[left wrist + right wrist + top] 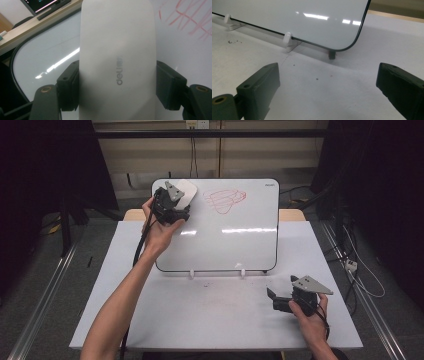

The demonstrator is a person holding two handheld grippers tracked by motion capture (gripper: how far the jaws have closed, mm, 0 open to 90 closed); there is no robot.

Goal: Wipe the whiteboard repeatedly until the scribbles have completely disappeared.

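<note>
Eraser, white, oblong, grey "deli" lettering on its back: clamped between the jaws of the left gripper, one black pad pressed against each long side. Position: face against the whiteboard, at its upper left corner, directly ahead of the left gripper.

Scribble, red marker lines: on the whiteboard surface, off to the right of the held eraser, apart from it; the left gripper view shows its strokes beyond the eraser's upper right edge.

Whiteboard: white, dark-rimmed, rounded corners, propped tilted on small white clips on the table.

Left hand: wrapped around the left gripper's body, forearm stretched across the table.

Right gripper: jaws spread wide, nothing between them; held low over the table just in front of the whiteboard's lower right corner, well apart from the eraser. Right hand grips it from behind.
</note>
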